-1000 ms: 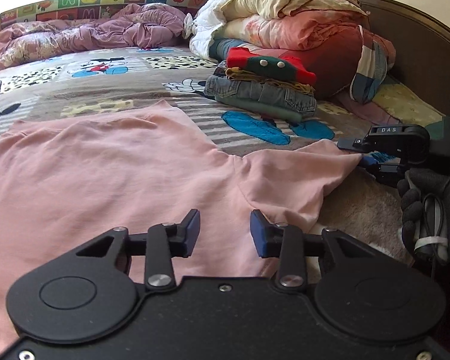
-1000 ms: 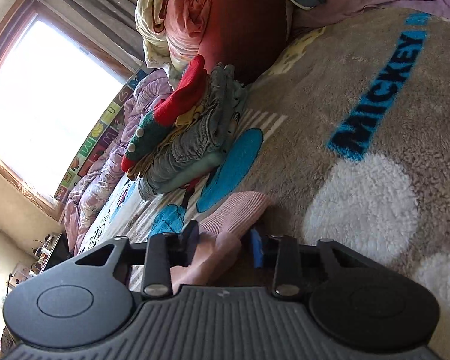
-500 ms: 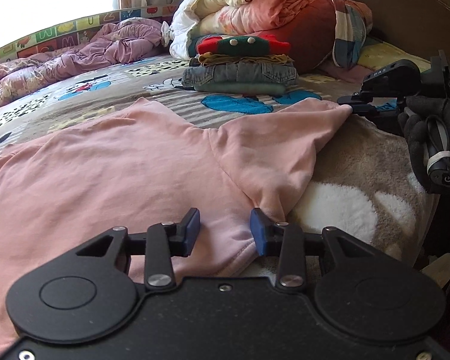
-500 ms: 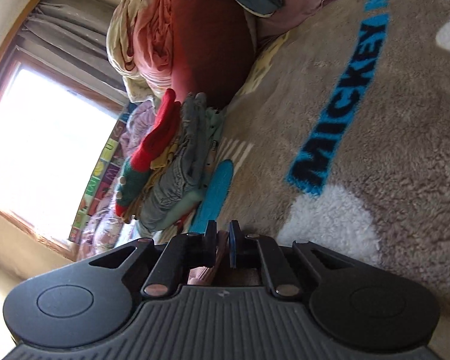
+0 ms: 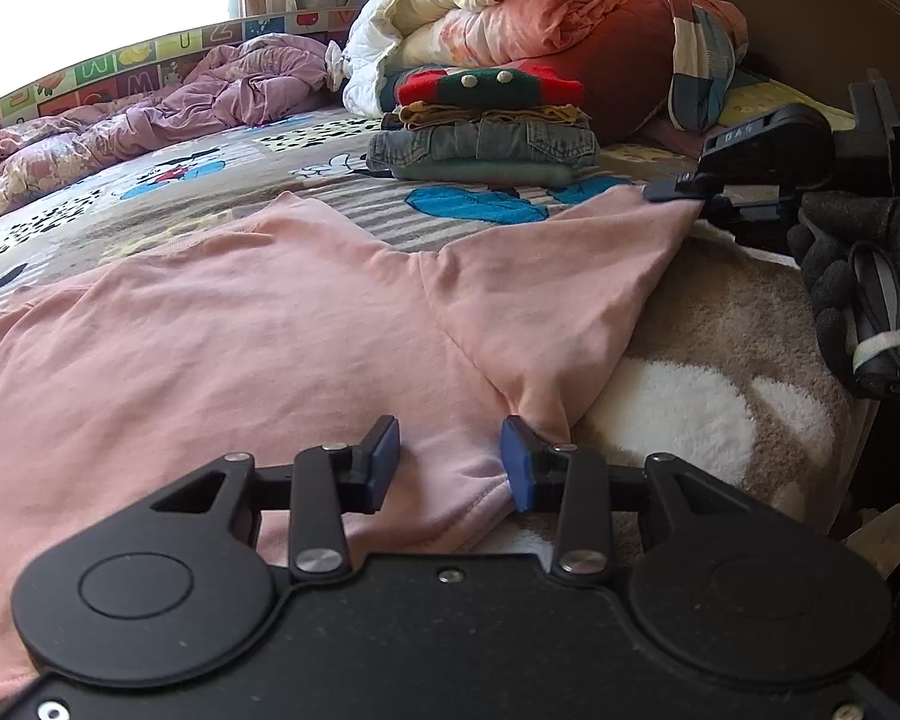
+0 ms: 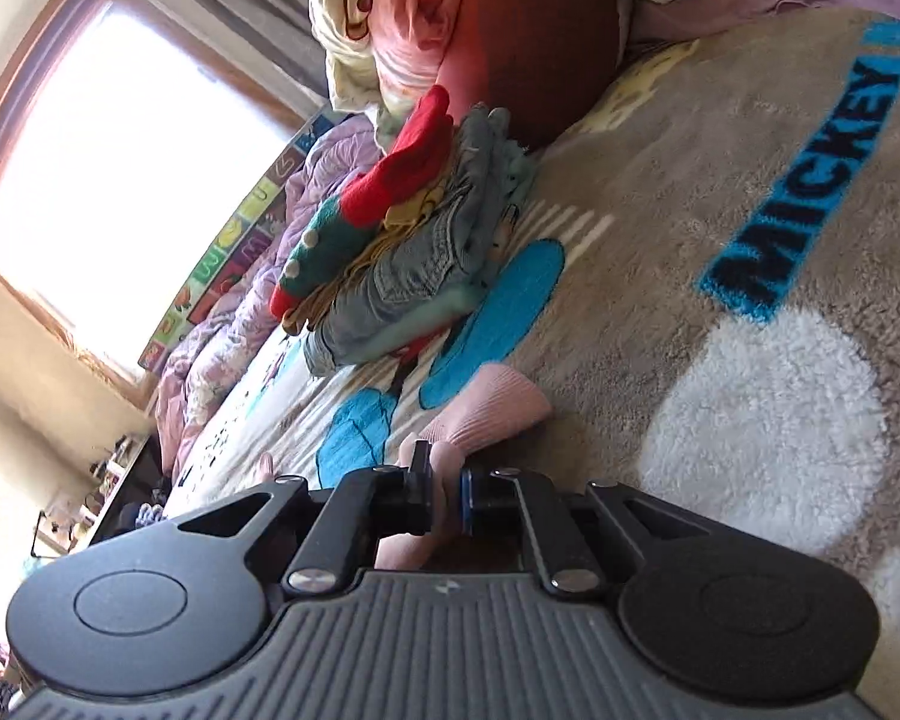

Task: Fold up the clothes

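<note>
A pink shirt (image 5: 240, 324) lies spread flat on the bed, one sleeve stretched out to the right. My left gripper (image 5: 450, 462) is open and low over the shirt's side just below the armpit; fabric lies between its blue pads (image 5: 384, 462) without being pinched. My right gripper (image 6: 447, 492) is shut on the sleeve's ribbed cuff (image 6: 486, 402). In the left wrist view the right gripper (image 5: 678, 192) holds the sleeve end at the far right, carried by a black-gloved hand (image 5: 858, 276).
A stack of folded clothes (image 5: 486, 132) with a red and green knit on top stands behind the shirt. Piled bedding and pillows (image 5: 540, 18) lean on the dark headboard (image 5: 810, 30). A crumpled purple quilt (image 5: 210, 96) lies at the back left. A fleece cartoon blanket (image 6: 750, 240) covers the bed.
The right gripper's jaws closed on the pink sleeve cuff. The left gripper sank and shifted toward the shirt's side below the armpit, then stayed still.
</note>
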Demonstrator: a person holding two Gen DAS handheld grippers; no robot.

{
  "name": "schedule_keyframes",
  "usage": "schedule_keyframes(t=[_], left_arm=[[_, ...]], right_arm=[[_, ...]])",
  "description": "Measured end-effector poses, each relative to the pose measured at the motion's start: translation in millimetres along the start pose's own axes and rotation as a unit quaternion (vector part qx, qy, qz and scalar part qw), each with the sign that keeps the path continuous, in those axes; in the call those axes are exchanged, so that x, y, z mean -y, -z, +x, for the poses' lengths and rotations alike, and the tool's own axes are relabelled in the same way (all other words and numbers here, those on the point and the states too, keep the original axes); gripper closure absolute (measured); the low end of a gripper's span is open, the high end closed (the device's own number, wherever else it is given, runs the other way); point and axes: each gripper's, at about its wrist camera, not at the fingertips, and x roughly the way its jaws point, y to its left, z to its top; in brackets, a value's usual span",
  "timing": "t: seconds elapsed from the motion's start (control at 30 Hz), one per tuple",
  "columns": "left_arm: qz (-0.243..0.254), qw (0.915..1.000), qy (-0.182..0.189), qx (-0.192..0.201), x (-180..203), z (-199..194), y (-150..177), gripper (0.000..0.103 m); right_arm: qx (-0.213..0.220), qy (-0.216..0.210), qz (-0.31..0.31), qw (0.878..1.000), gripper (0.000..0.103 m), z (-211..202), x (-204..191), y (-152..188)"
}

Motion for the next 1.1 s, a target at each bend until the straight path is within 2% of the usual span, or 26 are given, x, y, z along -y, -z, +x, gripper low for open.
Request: schedule_keyframes(t=[0.07, 0.13, 0.33, 0.4, 0.7, 0.83, 1.0, 1.07, 1.1], left_arm=[[0.002, 1.0000, 0.002, 0.001, -0.8, -0.2, 0.7, 0.067], [0.005, 1.0000, 0.004, 0.003, -1.5, -0.6, 2.8, 0.067], [0.019, 0.9998, 0.008, 0.006, -2.1, -1.2, 6.1, 0.067], [0.025, 0.9996, 0.007, 0.006, -1.5, -2.0, 7.0, 0.067], [0.053, 0.9980, 0.014, -0.031, -0.5, -8.5, -9.2, 0.067], [0.045, 0.9990, 0.004, -0.005, 1.9, -14.9, -20.7, 0.068], [0.024, 0.9991, 0.000, 0.035, 16.6, -2.8, -29.3, 0.072], [0.020, 0.9997, 0.012, 0.003, 24.5, 16.7, -21.8, 0.073], [0.026, 0.9997, 0.005, -0.001, 29.8, 25.1, -12.5, 0.073]], right_arm=[[0.031, -0.015, 0.026, 0.999, 0.093, -9.1, 3.8, -7.2], [0.035, -0.015, 0.033, 0.999, 0.093, -10.6, 6.0, -14.4], [0.020, 0.022, 0.053, 0.998, 0.093, 4.3, 18.3, -11.3], [0.020, 0.028, 0.043, 0.998, 0.093, 6.1, 16.3, -11.7], [0.014, 0.039, 0.032, 0.999, 0.091, 8.6, 14.1, -6.5], [0.013, 0.032, 0.041, 0.999, 0.092, 7.3, 17.6, -6.7], [0.011, 0.031, 0.041, 0.999, 0.091, 7.2, 17.6, -7.1], [0.011, 0.029, 0.042, 0.999, 0.091, 7.6, 18.1, -7.4], [0.011, 0.028, 0.043, 0.999, 0.091, 7.8, 18.5, -7.5]])
